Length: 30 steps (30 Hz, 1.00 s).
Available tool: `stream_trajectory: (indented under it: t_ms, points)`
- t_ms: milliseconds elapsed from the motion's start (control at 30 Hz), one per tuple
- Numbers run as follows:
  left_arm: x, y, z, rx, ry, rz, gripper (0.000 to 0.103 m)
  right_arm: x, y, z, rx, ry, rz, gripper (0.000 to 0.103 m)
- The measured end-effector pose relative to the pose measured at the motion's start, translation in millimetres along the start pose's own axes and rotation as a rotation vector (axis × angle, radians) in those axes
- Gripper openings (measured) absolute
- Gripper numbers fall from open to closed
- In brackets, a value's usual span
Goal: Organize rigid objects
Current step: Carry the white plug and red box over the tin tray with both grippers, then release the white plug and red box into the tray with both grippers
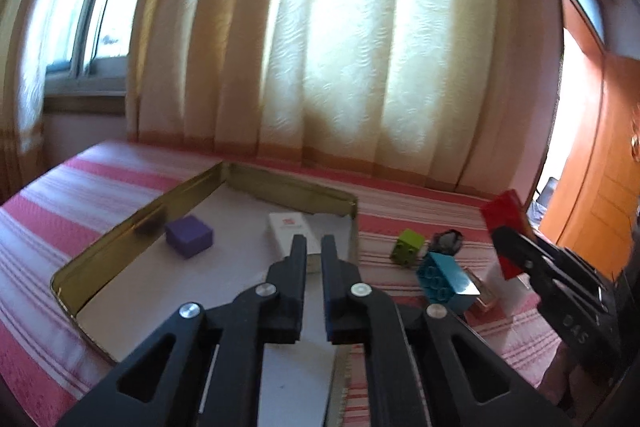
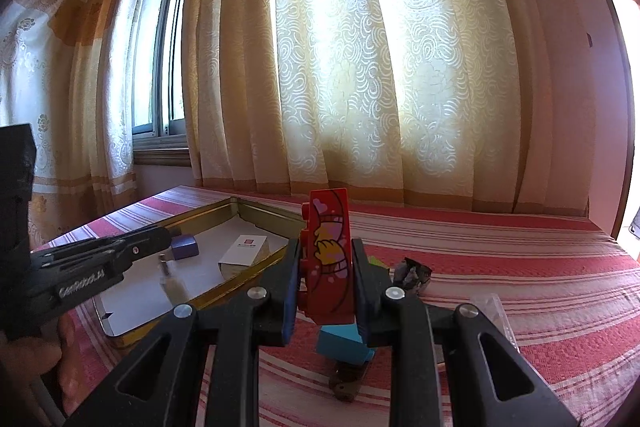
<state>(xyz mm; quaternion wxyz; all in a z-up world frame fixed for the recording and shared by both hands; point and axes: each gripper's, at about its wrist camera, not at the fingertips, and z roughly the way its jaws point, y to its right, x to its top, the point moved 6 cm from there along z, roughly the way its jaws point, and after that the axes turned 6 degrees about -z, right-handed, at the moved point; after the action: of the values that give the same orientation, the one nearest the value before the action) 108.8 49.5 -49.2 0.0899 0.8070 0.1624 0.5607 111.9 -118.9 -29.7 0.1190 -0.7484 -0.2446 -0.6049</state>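
My right gripper [image 2: 325, 247] is shut on a red toy brick [image 2: 330, 255] with a cartoon print, held upright above the striped cloth; it also shows in the left wrist view [image 1: 505, 223]. My left gripper [image 1: 313, 241] hovers over the gold metal tray [image 1: 120, 231], jaws a narrow gap apart and empty. In the tray lie a purple cube [image 1: 189, 235] and a white box [image 1: 292, 227]. Right of the tray are a green brick [image 1: 408, 247], a blue brick [image 1: 440, 277] and a dark crumpled item [image 1: 447, 241].
The table wears a red and white striped cloth [image 2: 500, 251]. A small brown item [image 2: 346, 379] lies under the blue brick [image 2: 344, 343]. A clear plastic piece [image 2: 494, 311] is at the right. Curtains hang behind the table.
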Motion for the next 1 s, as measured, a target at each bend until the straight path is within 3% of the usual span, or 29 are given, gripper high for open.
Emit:
stream_trajectory:
  t_ms: [67,133,333,533,600,733,800,1000]
  points:
    - [0.3,-6.7,-1.5,0.003,-0.001,-0.019,0.006,0.0,-2.4,1.1,0.013,-0.003,-0.008,0.025]
    - [1.0,-11.6,-3.6,0.012,0.005,-0.025,0.014,0.4,-6.9,3.1,0.037,-0.008,-0.021,0.025]
    - [4.7,-33.3,-7.9,0.065,0.019,-0.051,0.046,0.8,-31.0,16.6,0.126,-0.053,-0.060,0.025]
    - [8.7,-57.7,-6.3,0.067,0.014,-0.124,0.050,3.2,-67.6,43.4,0.201,-0.104,-0.127,0.025]
    - [8.7,-66.2,-5.8,0.068,0.010,-0.165,0.071,6.9,-76.5,51.6,0.227,-0.115,-0.128,0.025]
    - [9.2,-72.7,-8.4,0.087,0.023,-0.181,0.073,14.5,-86.9,69.1,0.261,-0.143,-0.113,0.025]
    - [11.0,-73.4,-8.3,0.124,0.032,-0.158,0.084,15.5,-90.0,78.6,0.268,-0.163,-0.112,0.025]
    - [15.5,-94.5,-15.4,0.170,0.077,-0.199,0.099,11.3,-105.6,108.7,0.278,-0.249,-0.120,0.025]
